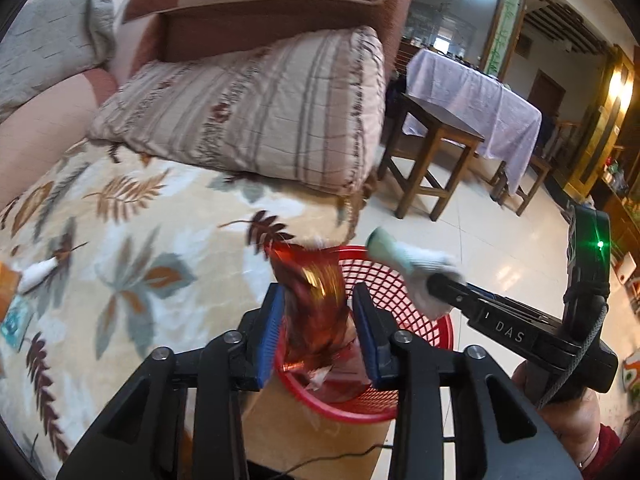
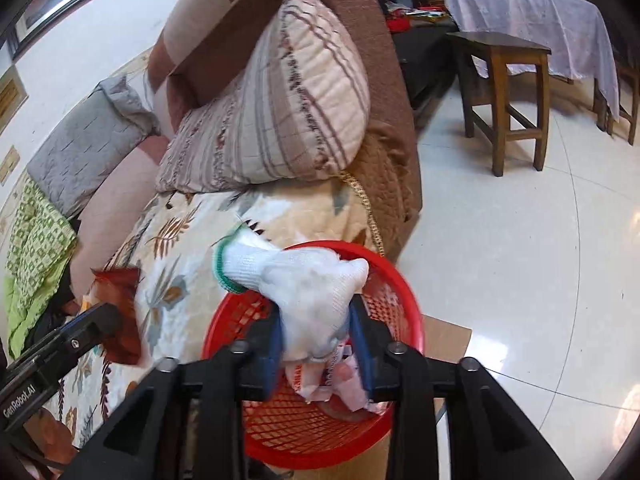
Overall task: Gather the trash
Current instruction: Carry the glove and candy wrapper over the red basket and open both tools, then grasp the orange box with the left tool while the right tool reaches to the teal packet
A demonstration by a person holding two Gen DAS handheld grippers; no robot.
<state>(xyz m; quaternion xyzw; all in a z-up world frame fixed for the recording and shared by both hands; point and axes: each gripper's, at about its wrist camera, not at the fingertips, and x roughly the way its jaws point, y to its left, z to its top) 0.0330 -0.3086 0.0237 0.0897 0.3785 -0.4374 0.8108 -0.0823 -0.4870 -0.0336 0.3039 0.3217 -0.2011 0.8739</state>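
In the left wrist view the left gripper (image 1: 318, 332) sits at the lower centre of the frame. Its blue pads are partly apart with a crinkled red-orange foil wrapper (image 1: 316, 304) between them. The wrapper stands roughly upright, its long axis running from the pads toward the upper part of the frame. It is blurred, and a gap shows between it and the right-hand pad, so I cannot tell whether the pads grip it or have let go.

Directly behind and below the wrapper lies the red mesh basket (image 1: 400, 280), its rim showing at centre right and its floor under the wrapper's lower end. The wrapper therefore lies above the basket's opening, on its sofa side.

In the right wrist view the right gripper (image 2: 316, 344) is at the lower centre, its pads closed against a white knit glove (image 2: 304, 280) with a green cuff. The glove's long axis runs from the pads up and left, the cuff pointing to the floral blanket (image 2: 180, 240). Its lower part hangs over the basket (image 2: 400, 280), where crumpled paper scraps (image 2: 340, 384) lie on the mesh.

Both held things sit over the basket, so I judge the coming move to be a drop straight down. The glove looks more centred over the opening than the wrapper. The striped pillow (image 1: 260, 108) sits beyond, in the upper centre.
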